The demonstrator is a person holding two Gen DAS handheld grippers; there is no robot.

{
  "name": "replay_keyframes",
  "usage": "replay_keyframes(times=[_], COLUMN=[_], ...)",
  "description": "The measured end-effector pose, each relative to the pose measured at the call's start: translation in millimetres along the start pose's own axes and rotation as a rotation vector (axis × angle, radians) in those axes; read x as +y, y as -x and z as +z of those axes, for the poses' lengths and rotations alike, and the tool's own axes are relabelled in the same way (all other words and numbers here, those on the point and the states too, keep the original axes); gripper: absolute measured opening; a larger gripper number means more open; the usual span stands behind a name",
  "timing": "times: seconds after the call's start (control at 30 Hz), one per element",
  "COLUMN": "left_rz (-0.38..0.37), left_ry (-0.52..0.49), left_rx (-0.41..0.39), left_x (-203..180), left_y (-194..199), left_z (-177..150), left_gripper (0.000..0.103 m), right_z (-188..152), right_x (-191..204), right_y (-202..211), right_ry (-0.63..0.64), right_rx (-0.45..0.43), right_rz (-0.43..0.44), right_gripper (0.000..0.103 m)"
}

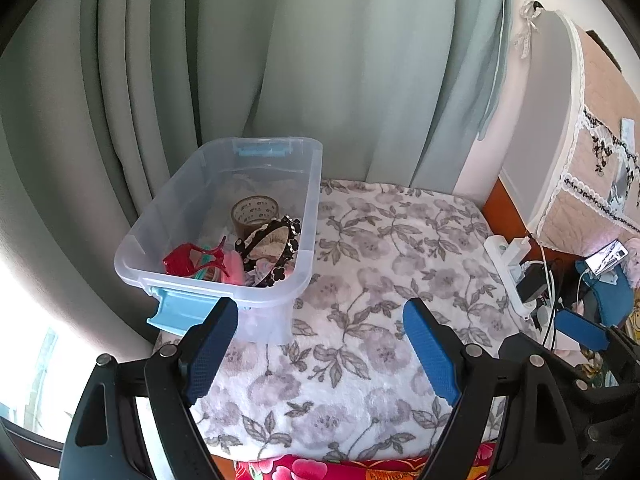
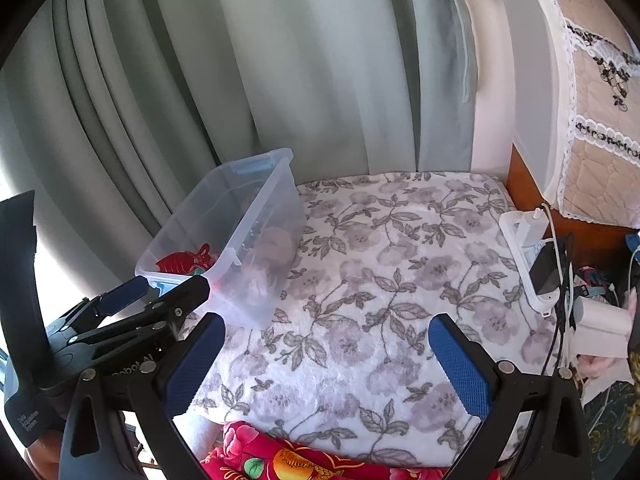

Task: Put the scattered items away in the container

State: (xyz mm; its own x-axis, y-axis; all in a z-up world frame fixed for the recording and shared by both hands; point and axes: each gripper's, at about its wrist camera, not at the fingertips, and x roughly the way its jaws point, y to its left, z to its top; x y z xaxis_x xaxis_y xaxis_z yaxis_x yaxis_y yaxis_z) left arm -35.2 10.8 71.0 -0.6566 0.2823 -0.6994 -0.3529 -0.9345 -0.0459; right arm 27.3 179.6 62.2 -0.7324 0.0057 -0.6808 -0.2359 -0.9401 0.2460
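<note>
- My left claw (image 1: 320, 350) stands wide open with nothing between its blue pads (image 1: 212, 354); it hangs over the floral blanket (image 1: 380, 264), just in front of the near end of the clear container (image 1: 310, 184).
- My right claw (image 2: 326, 362) is also spread wide and empty, over the same blanket, with the container off to its left.
- The items are already in the container: a red hair clip (image 1: 192, 258), a roll of brown tape (image 1: 254, 212), a black beaded headband (image 1: 276, 246) and something pink under the clip. I see nothing loose left on the blanket in either view, so I judge the tidying done or very nearly so.
- To finish well, I would keep both claws open and clear of the container's rim, scan the blanket's edges once, and avoid nudging the blue latch (image 1: 180, 312), which sits just beside my left claw's near finger.
- If a stray piece turns up, I would come down on it from above, since the soft pile could let small things sink.
- The left wrist view looks down into the container and shows its contents plainly; the right wrist view sees them only dimly through the side wall.
- The right wrist view shows my left claw (image 2: 156, 288) from the side, near the container's front corner, and gives a clearer look at the white power strip (image 2: 524, 252) at the blanket's right edge.
</note>
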Motion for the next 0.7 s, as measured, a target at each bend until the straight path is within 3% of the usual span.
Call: replay_keyframes(times=[0.7], left_rz=[-0.017], left_ry=[0.004], left_rx=[-0.032], left_x=[2.1], left_y=[4.8], left_z=[0.6], left_gripper=[0.085], right_z=[1.4], right_x=[4.9], right_y=[3.7], right_ry=[0.006], right_rx=[-0.017], right_rz=[-0.013], right_gripper=[0.103])
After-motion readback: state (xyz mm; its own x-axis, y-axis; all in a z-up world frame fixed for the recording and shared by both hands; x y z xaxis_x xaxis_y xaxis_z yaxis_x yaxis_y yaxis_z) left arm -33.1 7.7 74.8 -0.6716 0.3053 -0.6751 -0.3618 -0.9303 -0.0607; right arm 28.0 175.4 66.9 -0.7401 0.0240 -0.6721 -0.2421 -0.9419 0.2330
